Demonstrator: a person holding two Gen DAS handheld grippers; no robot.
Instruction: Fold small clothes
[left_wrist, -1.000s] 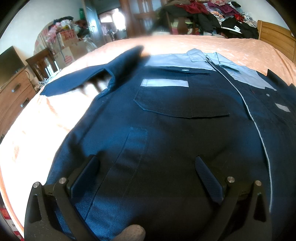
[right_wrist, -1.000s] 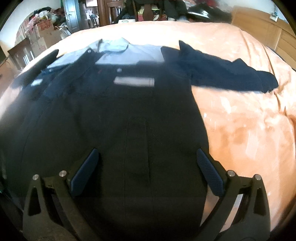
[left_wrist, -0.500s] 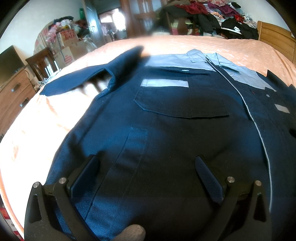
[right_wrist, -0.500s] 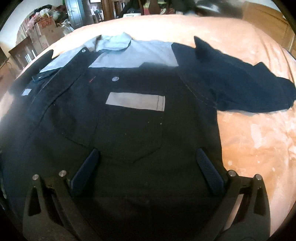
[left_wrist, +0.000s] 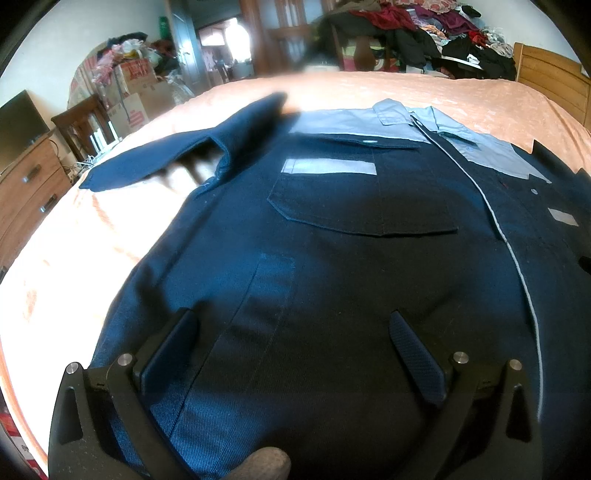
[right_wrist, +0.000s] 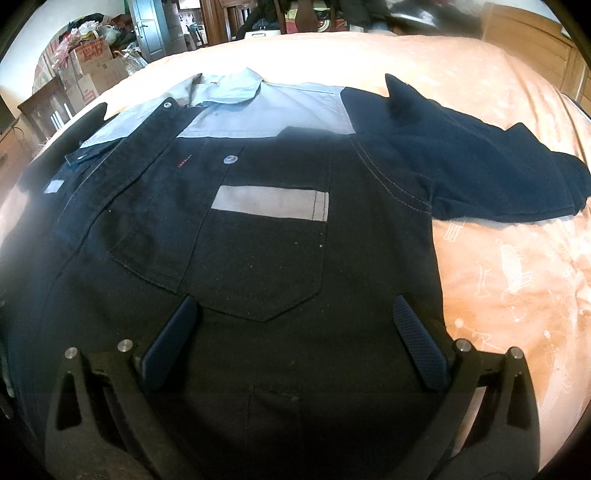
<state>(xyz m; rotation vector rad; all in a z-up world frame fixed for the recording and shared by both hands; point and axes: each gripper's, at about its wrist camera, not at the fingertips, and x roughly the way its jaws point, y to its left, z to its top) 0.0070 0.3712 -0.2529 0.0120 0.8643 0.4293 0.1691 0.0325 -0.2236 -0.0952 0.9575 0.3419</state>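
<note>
A dark navy short-sleeved shirt (left_wrist: 332, 258) with grey shoulders and collar lies flat, front up, on an orange bedspread (left_wrist: 92, 229). Its left sleeve (left_wrist: 177, 158) spreads out to the left. In the right wrist view the same shirt (right_wrist: 258, 258) shows a grey-striped chest pocket (right_wrist: 269, 203), and its right sleeve (right_wrist: 480, 177) lies out to the right. My left gripper (left_wrist: 291, 328) hovers open over the shirt's lower left front. My right gripper (right_wrist: 293, 314) hovers open just below the right chest pocket. Neither holds anything.
A wooden headboard (left_wrist: 550, 85) stands at the far right, with piled clothes (left_wrist: 424, 33) behind the bed. A wooden dresser (left_wrist: 26, 184), a chair (left_wrist: 85, 125) and cardboard boxes (left_wrist: 133, 92) stand left of the bed. Bare bedspread (right_wrist: 517, 277) lies right of the shirt.
My right gripper has moved forward up the shirt, from the hem area to just below the chest pocket. The left gripper has stayed nearly still.
</note>
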